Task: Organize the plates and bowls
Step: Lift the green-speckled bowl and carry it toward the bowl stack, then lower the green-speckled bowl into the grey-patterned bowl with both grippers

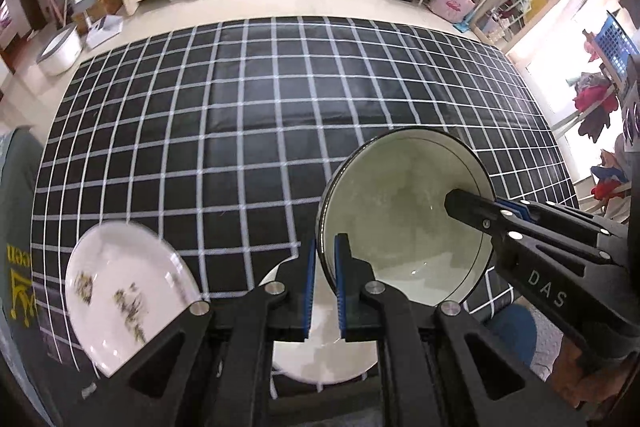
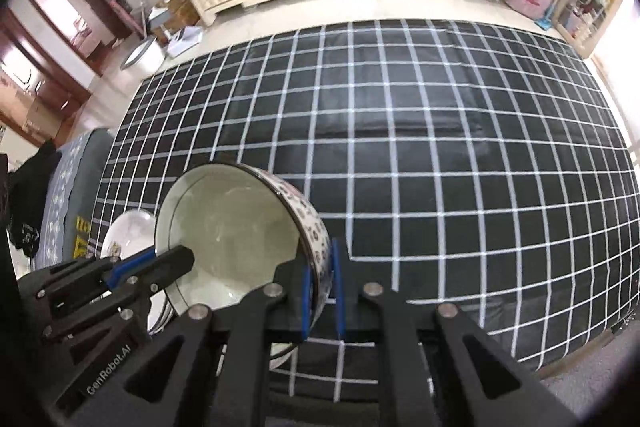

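Pinching the bowl point(image 1: 404, 227) from both sides, your left gripper point(image 1: 324, 291) and right gripper point(image 2: 320, 291) each clamp its rim, holding it tilted on edge above the checked tablecloth point(image 1: 280, 131), its mouth facing the left gripper. Nothing lies inside it. Below the bowl sits a white dish point(image 1: 320, 363); left of that, a patterned plate point(image 1: 120, 299).

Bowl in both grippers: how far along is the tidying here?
Nothing looks finished. In hand: the bowl is tilted on its side, with the right gripper and the left gripper each clamped on its rim. Left: a patterned plate sits apart on the checked tablecloth, and another white dish lies under the left gripper; none are stacked yet.
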A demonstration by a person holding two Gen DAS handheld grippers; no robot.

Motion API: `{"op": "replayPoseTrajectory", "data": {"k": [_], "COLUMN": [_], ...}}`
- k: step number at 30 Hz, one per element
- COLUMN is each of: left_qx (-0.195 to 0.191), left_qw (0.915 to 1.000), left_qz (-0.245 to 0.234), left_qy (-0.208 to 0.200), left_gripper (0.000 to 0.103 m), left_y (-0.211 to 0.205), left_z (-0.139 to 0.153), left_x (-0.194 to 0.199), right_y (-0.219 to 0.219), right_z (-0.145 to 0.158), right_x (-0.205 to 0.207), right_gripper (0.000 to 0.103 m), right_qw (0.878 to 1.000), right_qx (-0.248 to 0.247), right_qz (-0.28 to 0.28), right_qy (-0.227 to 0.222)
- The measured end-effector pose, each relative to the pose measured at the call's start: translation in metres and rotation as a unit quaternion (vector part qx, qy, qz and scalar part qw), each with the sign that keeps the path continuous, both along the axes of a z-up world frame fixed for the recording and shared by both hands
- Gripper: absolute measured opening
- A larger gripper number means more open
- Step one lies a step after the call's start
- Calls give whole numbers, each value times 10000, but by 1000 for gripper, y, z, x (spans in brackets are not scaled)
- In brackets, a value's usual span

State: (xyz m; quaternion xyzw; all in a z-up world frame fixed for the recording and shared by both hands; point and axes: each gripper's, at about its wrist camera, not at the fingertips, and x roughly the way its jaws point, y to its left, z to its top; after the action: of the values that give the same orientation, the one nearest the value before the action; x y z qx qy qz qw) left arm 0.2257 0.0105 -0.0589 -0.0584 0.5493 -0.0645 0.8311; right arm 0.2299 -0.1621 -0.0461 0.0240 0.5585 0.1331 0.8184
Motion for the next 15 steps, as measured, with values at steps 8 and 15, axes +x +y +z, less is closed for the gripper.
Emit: {"op": "replayPoseTrajectory", "data": {"k": [8, 15], "left_qx": [-118, -221], "left_qw": [9997, 9992], "left_qz": [181, 197], "left_qy": [126, 267], "left_gripper": [8, 8], "left_y": [29, 32], "left_z": [-19, -36], "left_x": [-40, -56], "right_y": [38, 45], "right_z": [-16, -27], "right_x": [-26, -34], "right_gripper": [13, 13], "right_qw": [9994, 9984], "right_qx": [-252, -474], "right_qz": [223, 231], "right_qy": [87, 215]}}
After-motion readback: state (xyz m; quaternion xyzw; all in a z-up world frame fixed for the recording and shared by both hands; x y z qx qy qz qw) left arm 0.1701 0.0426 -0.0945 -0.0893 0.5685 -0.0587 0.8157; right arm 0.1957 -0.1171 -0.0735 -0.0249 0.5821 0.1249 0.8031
